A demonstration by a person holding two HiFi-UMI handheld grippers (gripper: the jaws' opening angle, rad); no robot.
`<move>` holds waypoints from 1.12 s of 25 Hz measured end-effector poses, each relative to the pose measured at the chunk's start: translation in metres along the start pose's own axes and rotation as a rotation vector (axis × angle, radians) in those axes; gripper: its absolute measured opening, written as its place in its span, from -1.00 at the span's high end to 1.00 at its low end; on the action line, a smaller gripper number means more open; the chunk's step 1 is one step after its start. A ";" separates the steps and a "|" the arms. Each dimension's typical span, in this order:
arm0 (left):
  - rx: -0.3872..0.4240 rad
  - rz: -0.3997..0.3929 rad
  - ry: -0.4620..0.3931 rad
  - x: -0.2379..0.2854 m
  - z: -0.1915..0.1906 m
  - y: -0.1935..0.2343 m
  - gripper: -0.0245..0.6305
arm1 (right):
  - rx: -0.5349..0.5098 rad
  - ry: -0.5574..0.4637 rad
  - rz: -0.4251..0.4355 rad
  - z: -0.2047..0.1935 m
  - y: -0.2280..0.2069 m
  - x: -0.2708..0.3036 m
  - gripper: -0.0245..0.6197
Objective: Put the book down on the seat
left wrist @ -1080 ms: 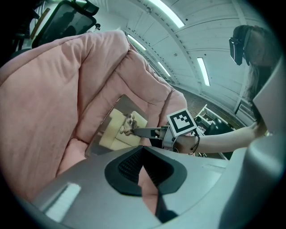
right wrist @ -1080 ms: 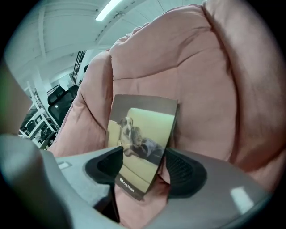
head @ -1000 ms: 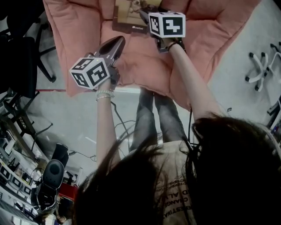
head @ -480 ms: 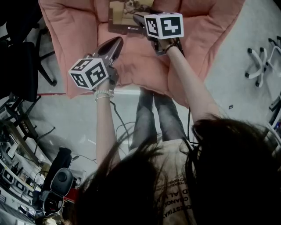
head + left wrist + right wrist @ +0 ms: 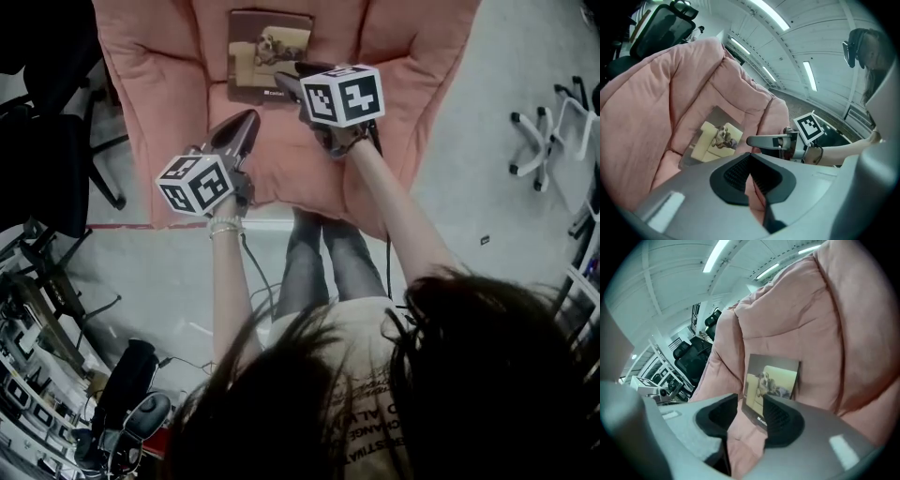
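The book is in the upper middle of the head view. It rests on the pink padded chair with its cover up, and the cover shows a dog on a light sofa. I cannot tell whether it lies flat or leans a little against the chair back.

The right gripper hangs just at the lower right corner of the book in this view. In the right gripper view its jaws stand apart and they have just been closing. Nothing is clamped between them. The book shows beyond the gap, and the pads do not press on it.

The left gripper is lower and more to the left, over the front part of the cushion, apart from the book. In its own view the pads meet at the tips and hold nothing. There the book is in the middle left, and the right gripper is to the right of it.
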State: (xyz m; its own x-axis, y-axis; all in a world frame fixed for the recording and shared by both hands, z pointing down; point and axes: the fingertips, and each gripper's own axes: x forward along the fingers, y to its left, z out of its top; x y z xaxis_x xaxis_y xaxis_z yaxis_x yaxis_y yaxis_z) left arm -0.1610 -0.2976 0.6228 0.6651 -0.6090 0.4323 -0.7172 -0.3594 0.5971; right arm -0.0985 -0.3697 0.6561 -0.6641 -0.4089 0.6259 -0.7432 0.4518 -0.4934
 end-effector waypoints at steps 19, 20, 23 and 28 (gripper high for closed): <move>0.020 -0.054 -0.069 -0.031 0.043 -0.091 0.94 | 0.007 -0.111 0.087 0.030 0.069 -0.100 0.65; 0.021 -0.059 -0.072 -0.034 0.044 -0.097 0.94 | 0.006 -0.117 0.091 0.031 0.073 -0.105 0.67; 0.021 -0.078 -0.090 -0.042 0.050 -0.113 0.94 | 0.004 -0.141 0.102 0.036 0.085 -0.119 0.71; 0.057 -0.100 -0.111 -0.052 0.069 -0.133 0.94 | -0.005 -0.176 0.124 0.047 0.101 -0.137 0.77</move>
State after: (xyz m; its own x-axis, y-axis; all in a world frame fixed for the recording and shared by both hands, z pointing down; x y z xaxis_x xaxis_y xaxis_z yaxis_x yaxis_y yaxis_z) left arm -0.1148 -0.2674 0.4743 0.7091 -0.6411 0.2935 -0.6611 -0.4598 0.5928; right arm -0.0862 -0.3056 0.4919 -0.7549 -0.4816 0.4452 -0.6546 0.5113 -0.5569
